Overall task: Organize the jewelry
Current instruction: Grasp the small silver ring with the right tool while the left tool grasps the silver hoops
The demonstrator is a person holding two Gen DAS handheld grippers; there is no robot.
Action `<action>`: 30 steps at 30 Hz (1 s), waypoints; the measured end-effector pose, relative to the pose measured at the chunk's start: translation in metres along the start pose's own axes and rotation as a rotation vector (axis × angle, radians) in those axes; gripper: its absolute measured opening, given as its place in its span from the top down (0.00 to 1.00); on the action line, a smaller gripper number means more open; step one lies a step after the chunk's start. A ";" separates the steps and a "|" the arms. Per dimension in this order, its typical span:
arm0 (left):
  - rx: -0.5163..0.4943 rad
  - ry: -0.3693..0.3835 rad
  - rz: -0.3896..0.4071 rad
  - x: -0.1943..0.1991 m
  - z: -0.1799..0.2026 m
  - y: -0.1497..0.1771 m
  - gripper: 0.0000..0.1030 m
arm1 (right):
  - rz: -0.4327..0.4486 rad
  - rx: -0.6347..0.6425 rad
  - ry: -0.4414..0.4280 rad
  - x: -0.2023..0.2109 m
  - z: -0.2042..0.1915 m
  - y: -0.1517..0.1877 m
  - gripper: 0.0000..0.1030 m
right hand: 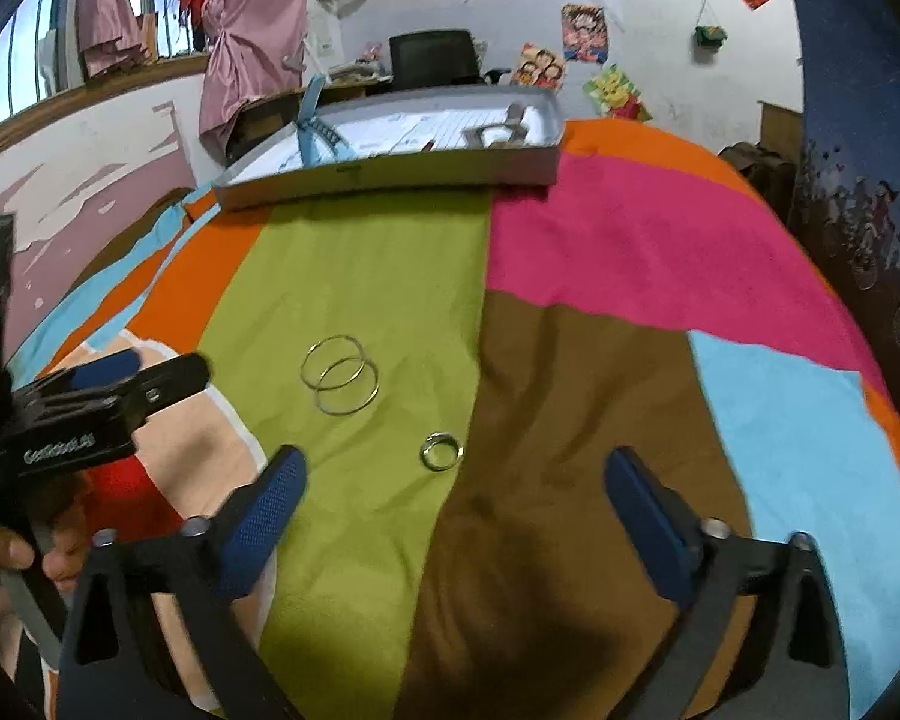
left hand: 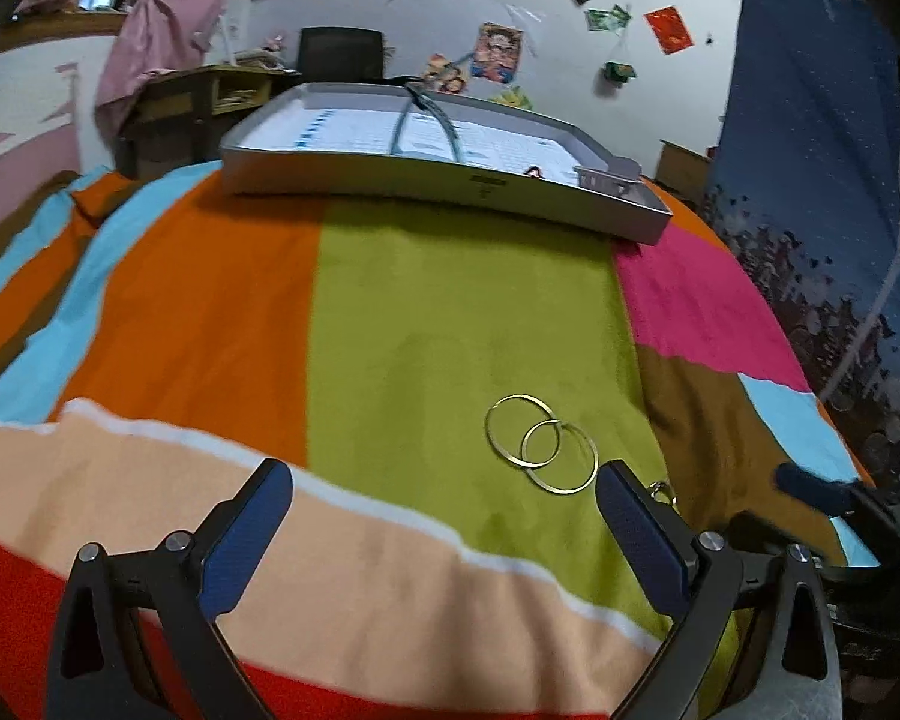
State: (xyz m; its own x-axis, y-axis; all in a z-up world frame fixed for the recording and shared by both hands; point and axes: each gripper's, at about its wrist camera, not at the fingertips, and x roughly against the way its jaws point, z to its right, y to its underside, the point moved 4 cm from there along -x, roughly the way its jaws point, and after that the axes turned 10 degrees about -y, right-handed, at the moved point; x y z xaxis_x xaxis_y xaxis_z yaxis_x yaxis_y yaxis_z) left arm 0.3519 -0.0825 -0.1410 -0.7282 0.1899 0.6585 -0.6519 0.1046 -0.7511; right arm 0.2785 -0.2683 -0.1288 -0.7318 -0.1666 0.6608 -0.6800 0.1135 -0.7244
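Okay, your landmark is the green stripe [left hand: 462, 312] of the multicoloured blanket [right hand: 630, 252]. Two thin gold hoops [left hand: 540, 443] lie overlapped on that stripe, toward its near right part in the left wrist view. A small silver ring [right hand: 442, 451] sits at the stripe's right edge, right where green meets the brown patch [right hand: 570, 420], nearer to you than the hoops and apart from them. A grey tray [left hand: 390, 192] rests at the stripe's far end, with printed paper and a light-blue strap in it.

Your left gripper [left hand: 444, 498] hangs over the near end of the stripe, jaws spread wide, nothing between the pads; its right fingertip is just beside the hoops, can't tell if it touches. Your right gripper [right hand: 453, 480] is also spread with nothing clamped; the silver ring lies on the cloth just ahead of the gap between its blue fingers [right hand: 270, 498], touching neither. Its left finger is over the stripe, its right finger over the brown patch.
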 end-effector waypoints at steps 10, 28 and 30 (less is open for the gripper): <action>-0.047 0.146 -0.041 -0.026 0.014 0.001 0.36 | -0.086 -0.049 -0.045 -0.041 0.004 0.008 0.58; -0.064 0.192 -0.141 -0.073 0.040 0.003 0.67 | -0.103 -0.142 -0.065 -0.088 0.001 0.010 0.78; -0.075 0.183 -0.137 -0.072 0.042 0.005 0.69 | -0.101 -0.151 -0.069 -0.090 0.002 0.011 0.79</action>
State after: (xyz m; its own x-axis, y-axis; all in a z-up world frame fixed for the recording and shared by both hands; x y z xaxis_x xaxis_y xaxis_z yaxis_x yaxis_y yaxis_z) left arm 0.3922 -0.1365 -0.1902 -0.5793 0.3417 0.7400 -0.7196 0.2120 -0.6612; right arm 0.3372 -0.2536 -0.1966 -0.6582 -0.2506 0.7100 -0.7527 0.2378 -0.6139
